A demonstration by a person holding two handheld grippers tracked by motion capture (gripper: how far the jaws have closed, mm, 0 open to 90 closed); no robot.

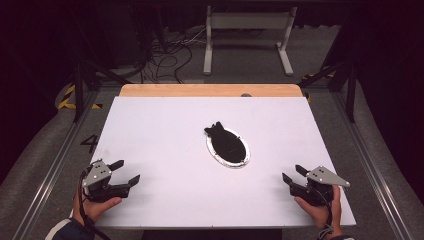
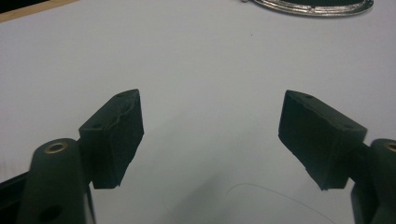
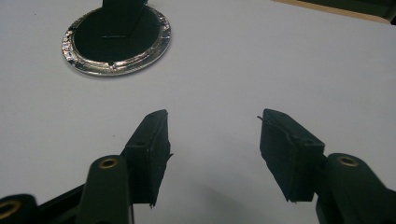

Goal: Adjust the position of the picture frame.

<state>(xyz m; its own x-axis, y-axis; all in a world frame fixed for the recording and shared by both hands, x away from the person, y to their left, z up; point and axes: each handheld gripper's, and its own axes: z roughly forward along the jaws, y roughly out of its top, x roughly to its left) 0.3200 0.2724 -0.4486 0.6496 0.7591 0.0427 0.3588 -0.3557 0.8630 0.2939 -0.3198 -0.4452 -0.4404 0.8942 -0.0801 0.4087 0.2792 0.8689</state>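
Note:
A black oval base with a silver foil rim (image 1: 227, 148) lies near the middle of the white tabletop, and a black upright piece (image 1: 216, 130) rises from its far end. In the right gripper view that base (image 3: 116, 44) sits at the upper left; the left gripper view catches its silver rim (image 2: 313, 7) at the top edge. My left gripper (image 1: 125, 172) rests at the table's front left, open, nothing between its pads (image 2: 116, 135). At the front right, my right gripper (image 1: 294, 174) is open and empty too, pads (image 3: 152, 149) apart over bare table.
The white tabletop (image 1: 165, 135) has a wooden strip (image 1: 210, 90) along its far edge. Beyond it stand a white metal frame (image 1: 247, 37) and loose cables (image 1: 165, 57) on the floor. Metal rails run along both sides of the table.

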